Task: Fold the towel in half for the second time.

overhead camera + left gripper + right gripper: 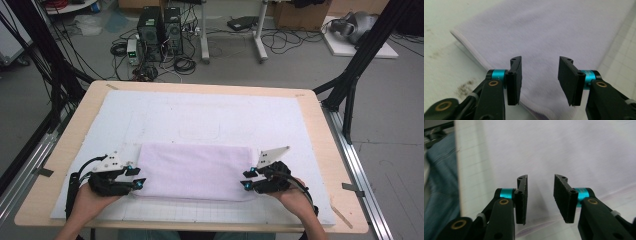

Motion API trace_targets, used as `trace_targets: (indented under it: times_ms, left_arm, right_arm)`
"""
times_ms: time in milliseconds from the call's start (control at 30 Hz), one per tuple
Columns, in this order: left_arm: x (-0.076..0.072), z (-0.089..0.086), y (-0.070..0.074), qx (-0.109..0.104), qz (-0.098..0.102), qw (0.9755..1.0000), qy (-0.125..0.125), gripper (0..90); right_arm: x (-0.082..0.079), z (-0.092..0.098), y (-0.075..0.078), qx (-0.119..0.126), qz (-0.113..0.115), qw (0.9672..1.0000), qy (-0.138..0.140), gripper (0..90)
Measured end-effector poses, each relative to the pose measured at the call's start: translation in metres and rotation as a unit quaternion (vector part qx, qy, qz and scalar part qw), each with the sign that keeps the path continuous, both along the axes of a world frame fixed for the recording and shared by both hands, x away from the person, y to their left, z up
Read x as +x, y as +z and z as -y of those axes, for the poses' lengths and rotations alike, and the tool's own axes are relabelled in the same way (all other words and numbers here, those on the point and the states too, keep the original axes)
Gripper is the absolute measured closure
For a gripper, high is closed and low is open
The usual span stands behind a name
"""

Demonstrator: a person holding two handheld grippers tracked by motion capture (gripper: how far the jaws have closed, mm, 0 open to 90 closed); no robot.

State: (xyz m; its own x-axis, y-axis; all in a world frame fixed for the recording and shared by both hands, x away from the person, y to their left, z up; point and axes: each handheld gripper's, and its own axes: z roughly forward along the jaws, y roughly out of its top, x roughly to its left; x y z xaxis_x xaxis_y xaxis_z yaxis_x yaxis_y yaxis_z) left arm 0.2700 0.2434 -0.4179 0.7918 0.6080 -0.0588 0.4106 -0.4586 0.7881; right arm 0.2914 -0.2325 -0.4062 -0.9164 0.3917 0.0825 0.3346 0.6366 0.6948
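From above, a folded lilac towel (194, 171) lies on the white mat (210, 117) between the left gripper (137, 177) and right gripper (246, 179). Left gripper view: jaws parted, empty, towel edge just beneath. Right gripper view: jaws apart, nothing clamped, towel beyond.
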Motion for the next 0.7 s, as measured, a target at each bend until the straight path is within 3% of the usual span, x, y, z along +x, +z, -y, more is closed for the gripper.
trace_targets:
  times_ms: [233, 333, 533, 700]
  left_arm:
    - [0.030, 0.002, 0.007, 0.002, 0.026, 0.9989, 0.039, 48.2]
    - [0.047, 0.001, 0.006, 0.005, 0.026, 0.9981, 0.055, 48.8]
    - [0.072, -0.002, -0.003, -0.010, 0.010, 0.9965, 0.083, 45.2]
    - [0.084, -0.002, -0.015, -0.008, -0.010, 0.9956, 0.092, 43.3]
  right_arm:
    - [0.037, 0.004, 0.003, 0.004, 0.024, 0.9979, -0.061, 55.4]
    - [0.050, 0.005, 0.001, 0.013, 0.021, 0.9967, -0.078, 50.3]
    - [0.072, 0.010, -0.005, 0.017, 0.018, 0.9945, -0.101, 43.7]
    - [0.079, 0.009, -0.010, 0.021, 0.015, 0.9941, -0.105, 40.2]
